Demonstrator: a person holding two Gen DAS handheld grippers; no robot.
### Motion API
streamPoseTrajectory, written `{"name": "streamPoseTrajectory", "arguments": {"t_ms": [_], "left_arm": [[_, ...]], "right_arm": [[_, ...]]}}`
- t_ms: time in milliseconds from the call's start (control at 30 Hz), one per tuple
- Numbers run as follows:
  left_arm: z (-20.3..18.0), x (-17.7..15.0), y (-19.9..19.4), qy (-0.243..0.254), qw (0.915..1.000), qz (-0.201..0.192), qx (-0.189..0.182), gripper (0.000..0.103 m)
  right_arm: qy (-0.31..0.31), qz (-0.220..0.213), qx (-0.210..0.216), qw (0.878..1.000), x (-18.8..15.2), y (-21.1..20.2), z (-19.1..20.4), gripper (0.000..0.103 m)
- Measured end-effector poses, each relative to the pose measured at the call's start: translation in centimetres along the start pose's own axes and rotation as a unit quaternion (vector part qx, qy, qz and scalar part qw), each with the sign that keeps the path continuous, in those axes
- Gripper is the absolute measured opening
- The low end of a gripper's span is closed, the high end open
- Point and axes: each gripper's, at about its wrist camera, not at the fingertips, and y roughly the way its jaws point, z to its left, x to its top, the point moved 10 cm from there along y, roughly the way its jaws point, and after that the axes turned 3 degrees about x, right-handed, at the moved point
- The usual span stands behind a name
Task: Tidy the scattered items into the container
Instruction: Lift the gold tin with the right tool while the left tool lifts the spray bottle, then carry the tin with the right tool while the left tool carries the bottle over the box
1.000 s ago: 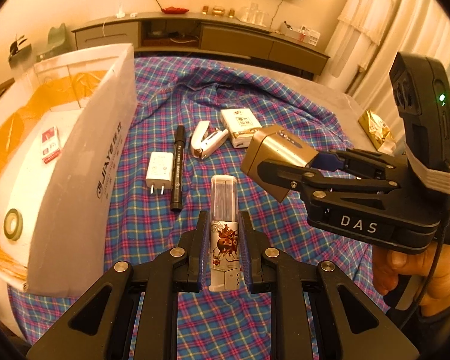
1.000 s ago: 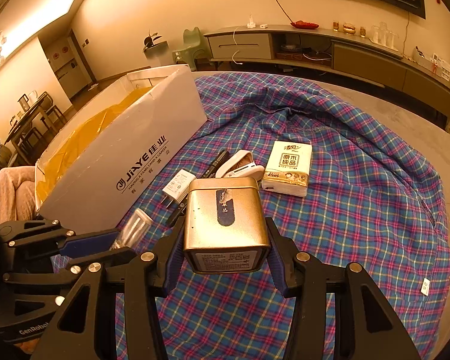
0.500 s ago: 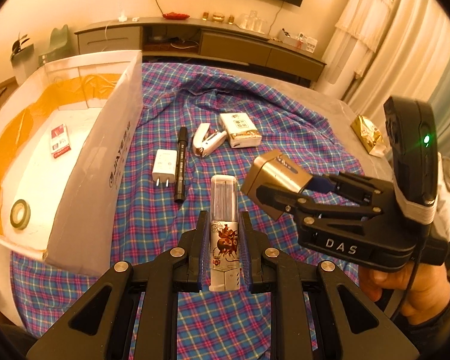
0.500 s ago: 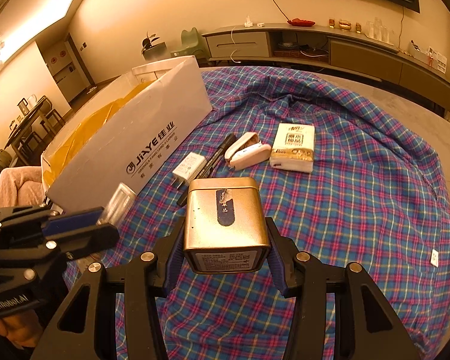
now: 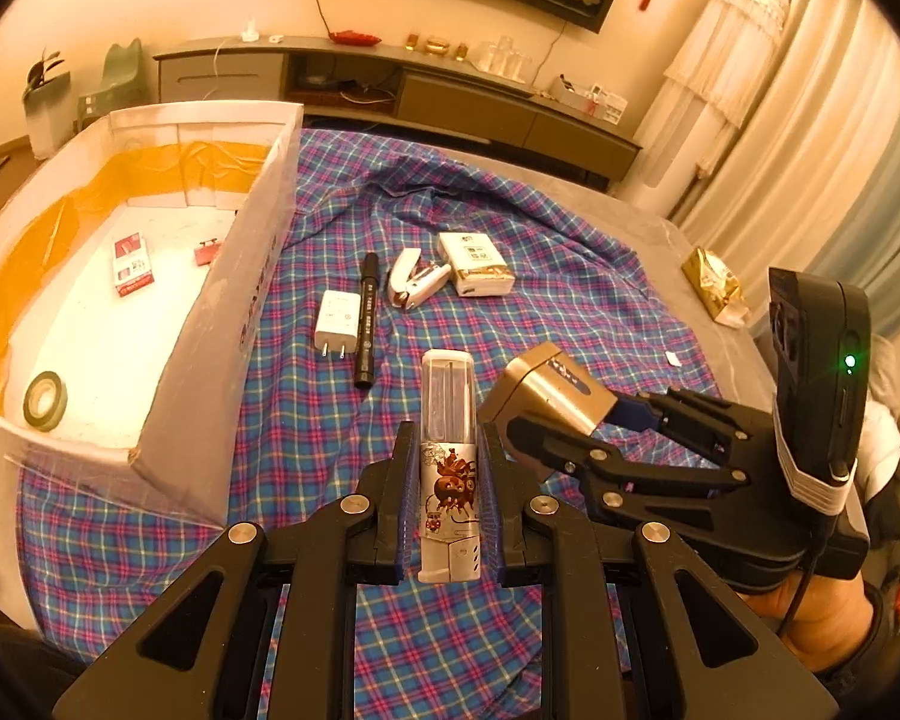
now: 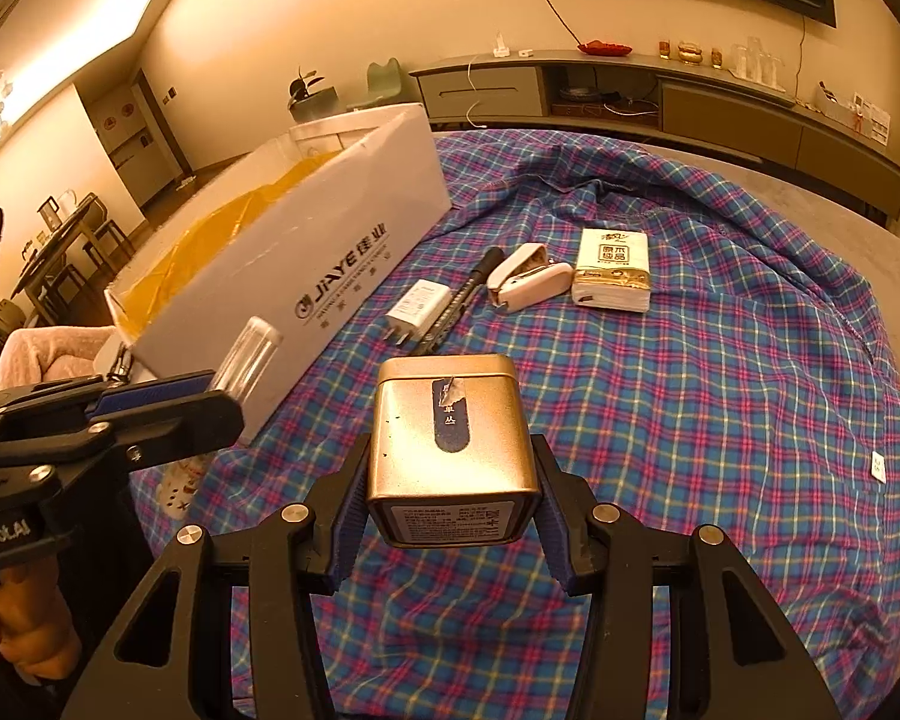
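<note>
My left gripper (image 5: 449, 468) is shut on a clear-capped tube with a cartoon label (image 5: 449, 420), held above the plaid cloth. My right gripper (image 6: 450, 468) is shut on a gold tin (image 6: 450, 426); it also shows in the left wrist view (image 5: 546, 387) just right of the tube. The white box (image 5: 210, 312) with a yellow lining stands to the left (image 6: 306, 258). On the cloth lie a white charger (image 5: 337, 324), a black marker (image 5: 366, 318), a white stapler (image 5: 417, 276) and a tissue pack (image 5: 477, 264).
Inside the box lie a red-and-white packet (image 5: 131, 264), a small red item (image 5: 205, 252) and a roll of tape (image 5: 45, 401). A gold bag (image 5: 714, 288) sits at the table's right edge. A sideboard (image 5: 390, 90) runs along the far wall.
Both grippers have risen and pulled back with their loads, so the box interior and more of the cloth show. The items on the cloth have not moved.
</note>
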Motion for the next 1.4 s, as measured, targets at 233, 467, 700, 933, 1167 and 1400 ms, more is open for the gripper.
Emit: {"name": "streamPoseTrajectory", "arguments": {"t_ms": [233, 467, 700, 933, 1167, 1400], "left_arm": [[0.1, -0.2, -1.2, -0.004, 0.9999, -0.007, -0.012, 0.019], [0.2, 0.0, -2.5, -0.006, 0.9996, -0.017, -0.022, 0.019], [1.2, 0.8, -4.3, -0.019, 0.9988, -0.036, -0.028, 0.019], [3.1, 1.7, -5.8, -0.039, 0.9973, -0.053, -0.031, 0.019], [5.5, 2.8, -7.2, -0.058, 0.9952, -0.072, -0.031, 0.019], [7.8, 3.8, -8.1, -0.077, 0.993, -0.084, -0.028, 0.019]], "right_arm": [[0.006, -0.015, 0.011, 1.0, 0.0, -1.8, 1.5, 0.05], [0.007, -0.028, 0.019, 0.999, 0.2, -2.9, 3.1, 0.05], [-0.003, -0.036, 0.024, 0.999, 1.0, -3.7, 4.9, 0.05], [-0.019, -0.042, 0.032, 0.998, 2.0, -4.3, 7.0, 0.05], [-0.04, -0.045, 0.039, 0.997, 3.5, -4.5, 9.3, 0.05], [-0.062, -0.045, 0.046, 0.996, 4.9, -4.2, 11.6, 0.05]]}}
